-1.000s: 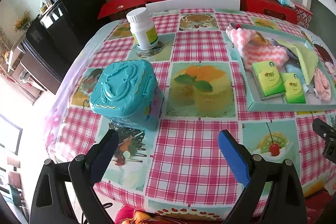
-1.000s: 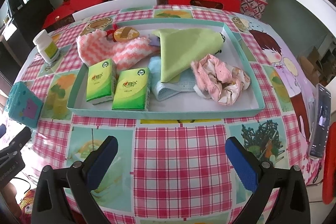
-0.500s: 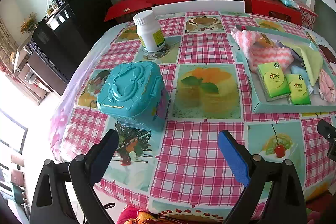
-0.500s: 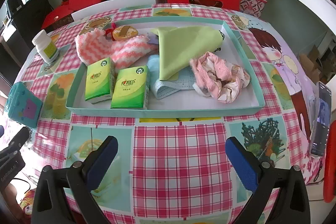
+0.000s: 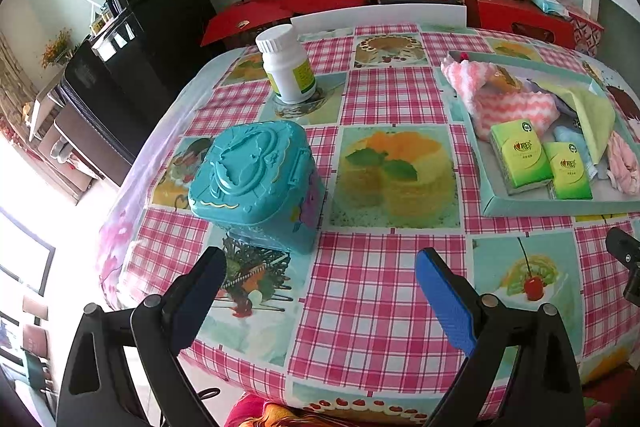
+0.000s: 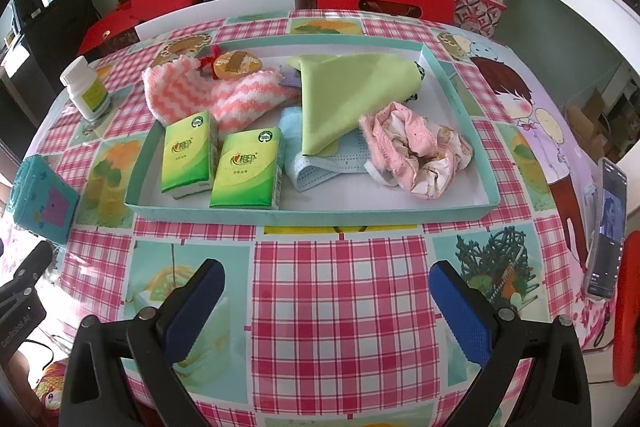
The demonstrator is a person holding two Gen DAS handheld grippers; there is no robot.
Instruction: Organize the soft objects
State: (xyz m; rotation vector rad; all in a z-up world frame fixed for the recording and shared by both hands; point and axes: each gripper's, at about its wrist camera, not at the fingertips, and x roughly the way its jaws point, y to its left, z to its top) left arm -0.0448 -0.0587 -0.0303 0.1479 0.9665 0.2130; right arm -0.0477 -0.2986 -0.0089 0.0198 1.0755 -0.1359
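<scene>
Soft objects all lie inside the teal tray (image 6: 312,215) on the far-right part of the tabletop (image 6: 340,291): two green tissue packs (image 6: 188,153) (image 6: 248,169) side by side at its near-left corner, a pink zigzag towel (image 6: 224,95) draped over its far-left rim, a light green cloth (image 6: 352,91) spread over a blue face mask (image 6: 320,163) in the middle, and a crumpled pink fabric piece (image 6: 416,147) toward the near-right.

Right claw (image 6: 326,307) hangs over the tabletop's near edge, jaws wide apart and holding nothing, aimed at the tray's near wall. Left claw (image 5: 320,297) hangs likewise near the near-left edge, jaws apart and empty, with a closed teal plastic box (image 5: 256,183) just ahead of its left finger and a white pill bottle (image 5: 286,65) further back.

This layout fits either soft items gathered into the tray or a heap awaiting sorting; I cannot tell which. Any grasp here would go best by pinching a cloth at a raised fold, not flat against the tray floor, and taking tissue packs across their narrow sides with light pressure.
</scene>
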